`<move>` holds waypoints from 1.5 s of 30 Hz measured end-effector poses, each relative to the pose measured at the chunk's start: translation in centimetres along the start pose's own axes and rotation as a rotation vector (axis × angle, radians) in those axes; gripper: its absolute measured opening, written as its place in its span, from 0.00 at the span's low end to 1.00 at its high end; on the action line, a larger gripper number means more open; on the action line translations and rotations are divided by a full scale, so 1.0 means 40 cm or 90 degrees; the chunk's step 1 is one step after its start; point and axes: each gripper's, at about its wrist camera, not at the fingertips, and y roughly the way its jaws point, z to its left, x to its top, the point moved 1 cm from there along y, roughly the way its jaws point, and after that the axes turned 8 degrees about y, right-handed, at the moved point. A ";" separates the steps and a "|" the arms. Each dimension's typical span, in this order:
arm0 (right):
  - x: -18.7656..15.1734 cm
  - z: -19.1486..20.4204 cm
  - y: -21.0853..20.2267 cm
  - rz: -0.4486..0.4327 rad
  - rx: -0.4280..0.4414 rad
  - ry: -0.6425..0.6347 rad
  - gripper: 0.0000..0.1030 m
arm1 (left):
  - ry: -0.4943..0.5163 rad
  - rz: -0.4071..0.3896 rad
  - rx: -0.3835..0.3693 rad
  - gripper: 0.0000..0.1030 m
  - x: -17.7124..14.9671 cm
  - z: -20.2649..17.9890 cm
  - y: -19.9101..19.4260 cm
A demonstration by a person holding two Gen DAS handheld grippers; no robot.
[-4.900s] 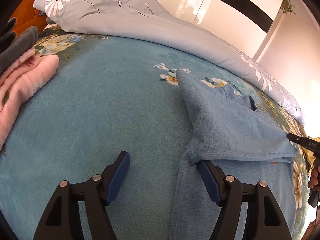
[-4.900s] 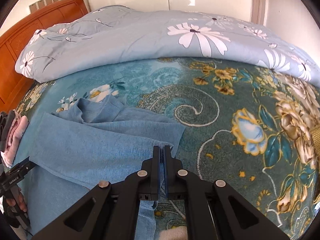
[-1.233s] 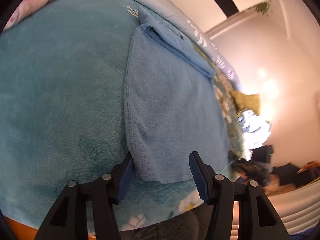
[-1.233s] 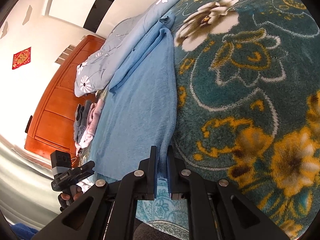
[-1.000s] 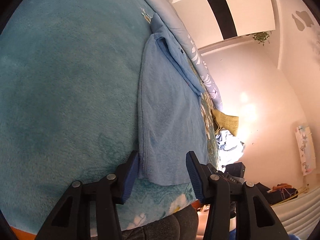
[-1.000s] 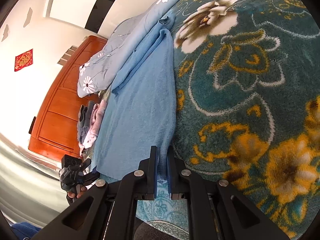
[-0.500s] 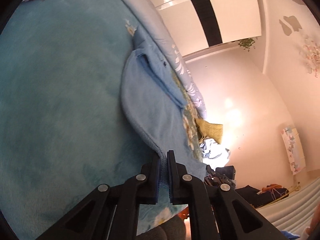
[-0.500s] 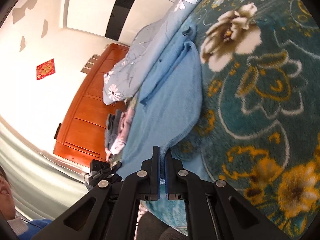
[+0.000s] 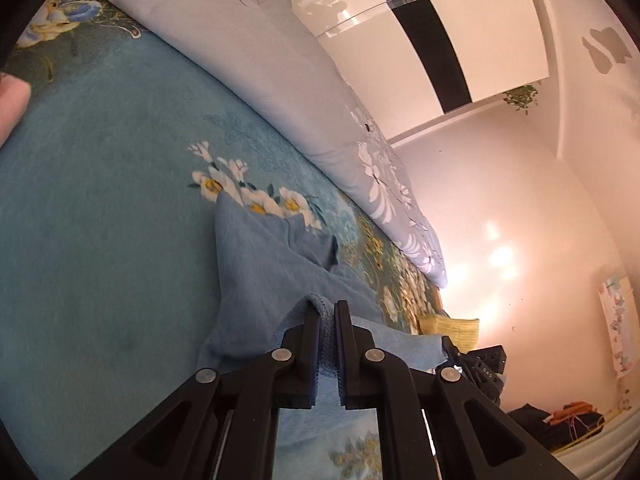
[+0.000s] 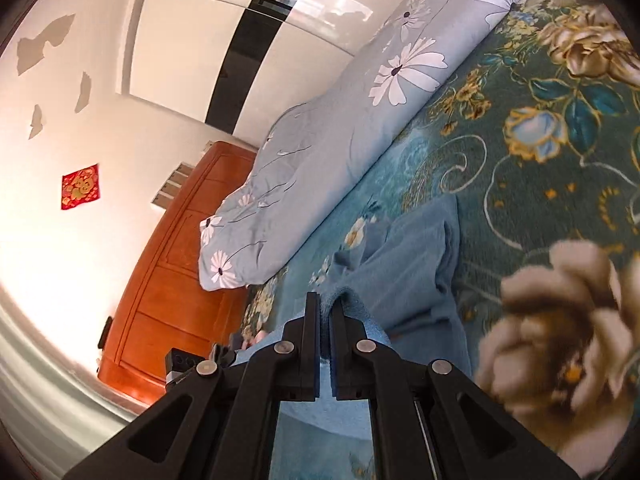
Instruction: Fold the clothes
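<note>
Left gripper (image 9: 327,312) clamped on a bunched edge of the blue cloth (image 9: 260,264), soft terry fabric rumpled ahead of its fingers on the floral bedspread (image 9: 100,200), right gripper (image 10: 325,304) pinching another raised edge, cloth creased beyond it

The blue garment (image 9: 264,264) is a soft, terry-like piece in light blue, lying on the bed and partly lifted off it. In the left wrist view its body spreads from centre toward 7 o'clock, with a small crumpled flap near centre pointing toward 2 o'clock; its near hem rises in a fold at 6 o'clock. In the right wrist view the blue garment (image 10: 404,276) sits just below centre, one edge doubled over toward 3 o'clock, its near edge bunched upward at 6 o'clock.
</note>
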 end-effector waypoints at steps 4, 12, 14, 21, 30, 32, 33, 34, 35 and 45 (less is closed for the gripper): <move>0.100 -0.008 0.102 0.003 -0.063 -0.003 0.03 | -0.017 0.005 0.037 0.07 0.072 0.046 0.086; 0.174 -0.103 0.230 0.038 -0.149 0.038 0.03 | -0.068 0.054 0.100 0.07 0.108 0.141 0.210; 0.179 -0.112 0.241 0.042 -0.159 0.040 0.04 | -0.062 0.060 0.099 0.08 0.109 0.139 0.211; 0.173 -0.082 0.223 0.048 -0.133 -0.001 0.41 | -0.031 0.035 0.076 0.63 0.105 0.109 0.154; 0.104 -0.082 0.111 0.058 -0.162 -0.028 0.57 | 0.006 0.123 0.112 0.66 -0.004 0.115 0.127; 0.072 -0.112 0.096 0.080 -0.156 -0.017 0.57 | 0.011 0.149 0.106 0.66 -0.038 0.121 0.142; 0.059 -0.128 0.094 0.091 -0.150 -0.007 0.57 | 0.012 0.157 0.106 0.66 -0.048 0.123 0.151; 0.049 -0.142 0.098 0.099 -0.152 0.002 0.57 | 0.017 0.158 0.109 0.66 -0.053 0.120 0.157; 0.042 -0.151 0.106 0.105 -0.156 0.007 0.57 | 0.022 0.156 0.111 0.69 -0.054 0.114 0.161; 0.021 -0.134 0.217 0.120 -0.136 -0.009 0.60 | 0.020 0.143 0.103 0.65 -0.045 0.083 0.190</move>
